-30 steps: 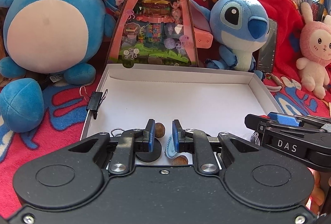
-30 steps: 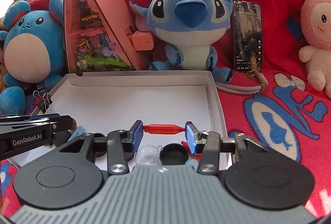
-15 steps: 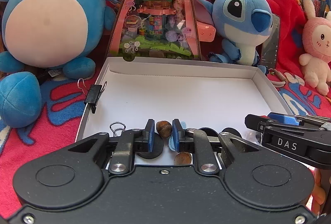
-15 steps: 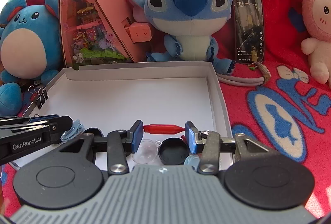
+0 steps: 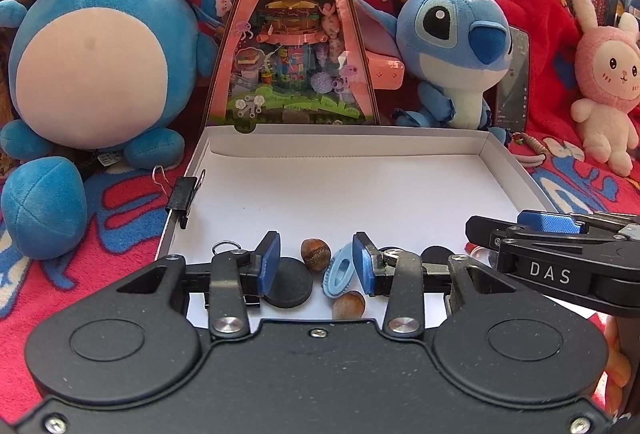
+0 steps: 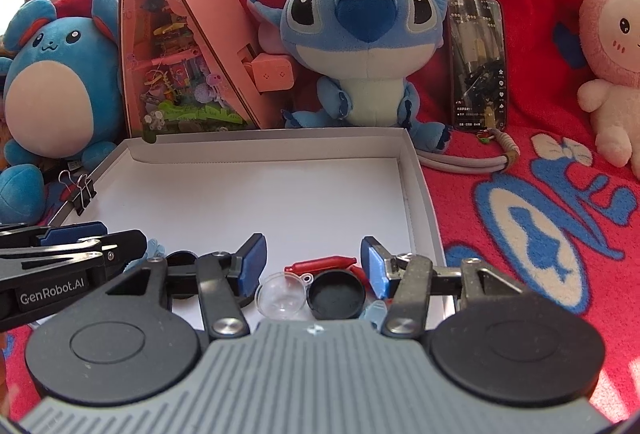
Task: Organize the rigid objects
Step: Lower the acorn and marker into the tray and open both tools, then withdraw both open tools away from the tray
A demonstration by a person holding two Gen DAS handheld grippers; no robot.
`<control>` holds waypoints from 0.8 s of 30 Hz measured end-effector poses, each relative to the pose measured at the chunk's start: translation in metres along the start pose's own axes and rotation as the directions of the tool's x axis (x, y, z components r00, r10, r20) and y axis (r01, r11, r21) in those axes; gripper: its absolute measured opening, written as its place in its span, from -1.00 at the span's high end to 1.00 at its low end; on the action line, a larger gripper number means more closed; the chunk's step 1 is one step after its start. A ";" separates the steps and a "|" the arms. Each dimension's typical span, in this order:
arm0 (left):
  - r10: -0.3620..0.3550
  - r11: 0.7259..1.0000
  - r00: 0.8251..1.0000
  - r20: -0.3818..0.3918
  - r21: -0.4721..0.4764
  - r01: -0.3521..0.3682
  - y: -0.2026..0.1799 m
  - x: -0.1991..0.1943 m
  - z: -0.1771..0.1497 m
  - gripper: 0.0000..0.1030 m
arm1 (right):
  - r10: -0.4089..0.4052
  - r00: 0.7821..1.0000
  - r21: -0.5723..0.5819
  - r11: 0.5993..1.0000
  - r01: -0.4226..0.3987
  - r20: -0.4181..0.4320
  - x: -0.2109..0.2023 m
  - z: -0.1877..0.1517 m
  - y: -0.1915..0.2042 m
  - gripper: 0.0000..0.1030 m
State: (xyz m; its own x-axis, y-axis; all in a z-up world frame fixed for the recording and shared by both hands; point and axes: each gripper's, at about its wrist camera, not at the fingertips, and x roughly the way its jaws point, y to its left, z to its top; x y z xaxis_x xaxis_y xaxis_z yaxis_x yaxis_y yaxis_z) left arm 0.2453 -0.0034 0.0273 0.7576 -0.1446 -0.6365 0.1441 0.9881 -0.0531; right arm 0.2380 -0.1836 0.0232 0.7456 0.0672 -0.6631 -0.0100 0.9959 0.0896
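A shallow white box [image 5: 352, 193] lies on a red blanket. My left gripper [image 5: 316, 262] is over its near edge with its jaws opening. A brown hazelnut [image 5: 315, 253] lies loose between the pads, touching neither. A black disc [image 5: 288, 284], a light blue ridged oval [image 5: 339, 270] and a second hazelnut [image 5: 348, 305] lie close by. My right gripper [image 6: 312, 262] is at the box's near right corner, its jaws opening too. A red stick-shaped piece [image 6: 320, 265] rests free between its pads, next to a clear dome [image 6: 280, 298] and a black cap [image 6: 336, 294].
A black binder clip [image 5: 182, 195] grips the box's left wall, with a metal ring [image 5: 226, 246] nearby. Behind the box stand a round blue plush [image 5: 96, 61], a pink triangular display [image 5: 296, 45], a blue big-eared plush [image 6: 360, 33], a phone [image 6: 478, 61] and a pink bunny [image 6: 612, 73].
The left jaws spread and let go of the hazelnut, which now lies in the box. The right jaws widened and the red piece dropped free of the pads.
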 end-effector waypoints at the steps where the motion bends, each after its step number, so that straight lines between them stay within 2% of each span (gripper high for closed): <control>1: 0.002 1.000 1.000 0.005 0.004 -0.002 -0.001 -0.002 0.000 0.19 | 0.001 1.000 -0.001 1.000 -0.001 0.003 -0.001 0.000 0.000 -0.32; 3: 0.003 1.000 1.000 0.014 0.012 -0.003 -0.002 -0.006 0.000 0.08 | 0.001 1.000 -0.003 1.000 -0.001 0.013 -0.005 0.000 0.001 -0.40; 9: -0.005 1.000 1.000 0.022 0.012 0.004 -0.002 -0.016 -0.003 -0.04 | -0.011 0.999 -0.033 0.999 0.012 0.041 -0.016 -0.002 0.003 -0.52; 19: -0.007 1.000 1.000 0.027 0.011 0.007 -0.001 -0.027 -0.010 -0.13 | -0.020 0.998 -0.063 0.998 0.024 0.061 -0.029 -0.007 0.008 -0.60; 24: 0.018 1.000 0.999 0.049 0.012 -0.019 0.001 -0.036 -0.015 -0.19 | -0.026 0.997 -0.065 0.997 0.030 0.068 -0.033 -0.009 0.008 -0.64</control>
State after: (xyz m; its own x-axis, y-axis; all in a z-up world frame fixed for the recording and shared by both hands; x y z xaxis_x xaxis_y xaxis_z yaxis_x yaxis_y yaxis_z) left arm 0.2082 0.0037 0.0388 0.7903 -0.1289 -0.5990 0.1371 0.9900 -0.0322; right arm 0.2074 -0.1775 0.0396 0.7892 0.0372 -0.6130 -0.0309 0.9993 0.0208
